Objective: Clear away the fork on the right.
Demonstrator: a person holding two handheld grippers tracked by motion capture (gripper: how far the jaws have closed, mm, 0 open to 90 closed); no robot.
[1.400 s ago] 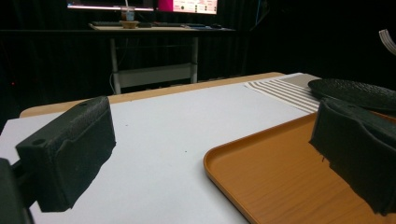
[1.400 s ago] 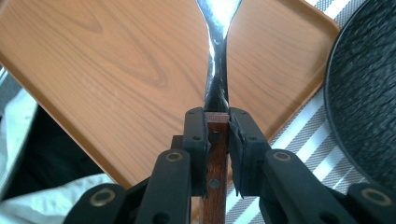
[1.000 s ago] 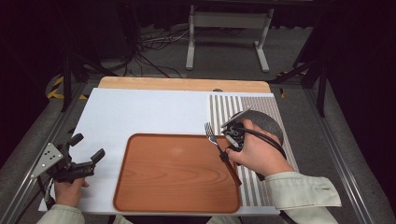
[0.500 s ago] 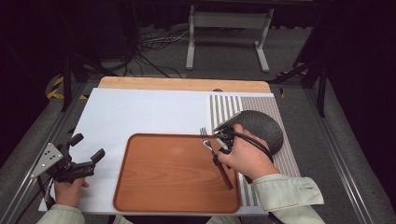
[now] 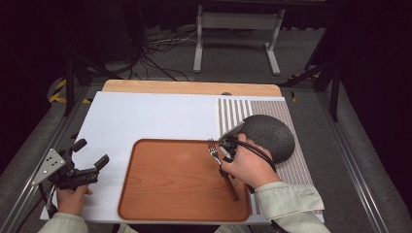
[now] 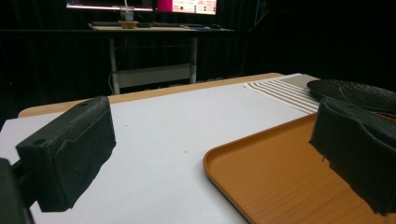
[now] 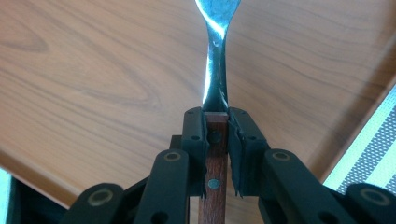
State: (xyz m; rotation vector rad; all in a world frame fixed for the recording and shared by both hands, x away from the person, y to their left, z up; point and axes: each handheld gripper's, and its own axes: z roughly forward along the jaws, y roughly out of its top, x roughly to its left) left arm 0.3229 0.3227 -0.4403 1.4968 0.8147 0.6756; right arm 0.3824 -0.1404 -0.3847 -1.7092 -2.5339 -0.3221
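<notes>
A fork [image 5: 214, 150] with a wooden handle and metal tines hangs over the right side of the brown wooden tray [image 5: 170, 189]. My right gripper [image 5: 226, 145] is shut on it. In the right gripper view both pads [image 7: 195, 140] press the wooden handle [image 7: 215, 163] just below the metal neck [image 7: 215, 70], with the tray's wood grain [image 7: 93, 84] close beneath. My left gripper [image 5: 91, 153] rests at the table's left edge, beside the tray, with its jaws wide apart and nothing between them [image 6: 210, 158].
A dark round plate [image 5: 268, 136] lies upside down on a striped placemat [image 5: 233, 111], right of the tray. A white mat [image 5: 141, 119] covers the table's left and middle. The tray's rim [image 6: 224, 177] lies between the left jaws' line of sight.
My right hand has carried the fork left and downward, from beside the dark plate to low over the tray's right side. The left gripper has stayed still.
</notes>
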